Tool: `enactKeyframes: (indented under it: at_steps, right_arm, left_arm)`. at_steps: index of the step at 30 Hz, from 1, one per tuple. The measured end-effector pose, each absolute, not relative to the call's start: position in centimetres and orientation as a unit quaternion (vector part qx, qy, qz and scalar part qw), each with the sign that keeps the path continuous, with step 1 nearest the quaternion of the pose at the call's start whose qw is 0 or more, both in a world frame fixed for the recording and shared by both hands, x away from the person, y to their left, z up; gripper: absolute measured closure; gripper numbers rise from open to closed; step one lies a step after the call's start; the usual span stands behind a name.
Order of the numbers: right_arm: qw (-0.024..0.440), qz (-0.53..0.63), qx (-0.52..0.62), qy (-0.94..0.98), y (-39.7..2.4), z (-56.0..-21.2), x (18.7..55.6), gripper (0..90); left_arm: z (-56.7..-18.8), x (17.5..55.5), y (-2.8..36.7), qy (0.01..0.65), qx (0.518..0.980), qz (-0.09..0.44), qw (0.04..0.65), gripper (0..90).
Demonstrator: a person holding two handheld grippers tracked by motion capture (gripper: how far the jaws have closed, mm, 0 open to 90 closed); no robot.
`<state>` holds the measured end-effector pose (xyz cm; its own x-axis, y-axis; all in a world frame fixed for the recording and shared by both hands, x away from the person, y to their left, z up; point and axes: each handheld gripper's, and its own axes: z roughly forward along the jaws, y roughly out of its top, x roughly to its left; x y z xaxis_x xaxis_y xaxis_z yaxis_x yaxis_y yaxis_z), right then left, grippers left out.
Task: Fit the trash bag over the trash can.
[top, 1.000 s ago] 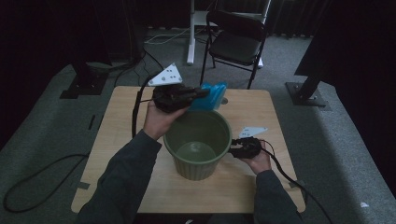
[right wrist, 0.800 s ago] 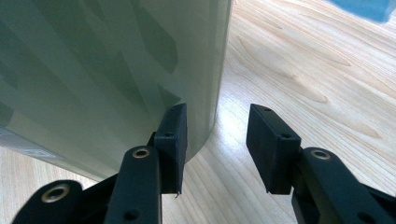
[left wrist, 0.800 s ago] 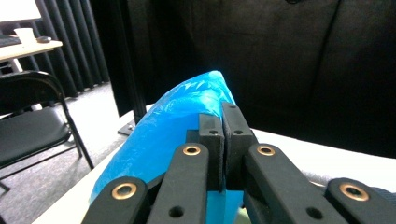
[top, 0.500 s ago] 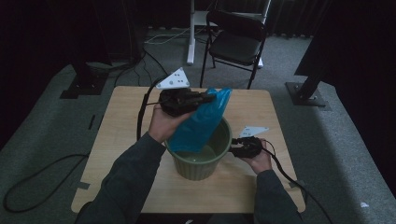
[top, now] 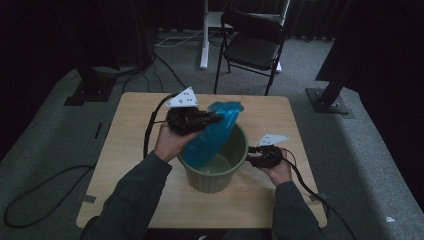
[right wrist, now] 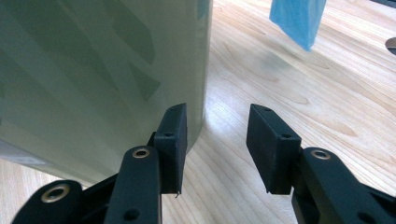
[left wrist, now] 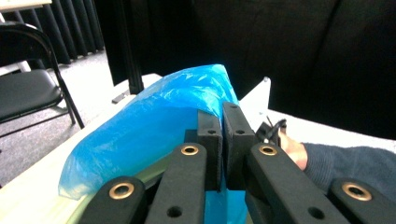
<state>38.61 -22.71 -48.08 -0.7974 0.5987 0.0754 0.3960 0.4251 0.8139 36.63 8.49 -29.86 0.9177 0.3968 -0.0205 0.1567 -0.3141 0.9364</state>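
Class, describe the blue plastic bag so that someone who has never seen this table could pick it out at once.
On the wooden table stands a green bin. Draped over its rim, pinched by the left gripper, is the blue bag: crinkly, translucent, the brightest thing there.

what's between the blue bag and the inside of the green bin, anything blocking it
Nothing visible blocks it. The left gripper is shut on the blue bag, whose lower end already hangs over the green bin's open mouth. The right gripper waits open beside the bin's outer wall.
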Motion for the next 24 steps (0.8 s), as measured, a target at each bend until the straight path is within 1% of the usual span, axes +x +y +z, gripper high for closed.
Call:
enactKeyframes:
  at_steps: [5, 12, 17, 18, 24]
  right_arm:
    - [0.123, 0.457, 0.311, 0.824, -23.2, -47.5, 38.8, 57.4]
    - [0.148, 0.488, 0.320, 0.798, -24.3, -45.1, 39.2, 56.1]
    - [0.156, 0.503, 0.330, 0.783, -24.8, -44.0, 40.0, 54.6]
    - [0.159, 0.506, 0.330, 0.781, -24.7, -43.5, 40.4, 52.7]
    - [0.177, 0.515, 0.319, 0.776, -24.0, -41.8, 41.1, 48.1]
  left_arm:
    - [-30.9, 36.4, 9.0, 0.177, 0.809, 0.100, 0.552, 86.7]
    - [-32.3, 36.0, 9.0, 0.180, 0.820, 0.085, 0.537, 86.0]
    - [-32.7, 35.8, 8.8, 0.178, 0.824, 0.082, 0.532, 85.8]
    - [-32.9, 35.6, 8.7, 0.175, 0.827, 0.079, 0.528, 85.7]
    - [-33.5, 35.2, 8.6, 0.171, 0.833, 0.075, 0.520, 85.2]
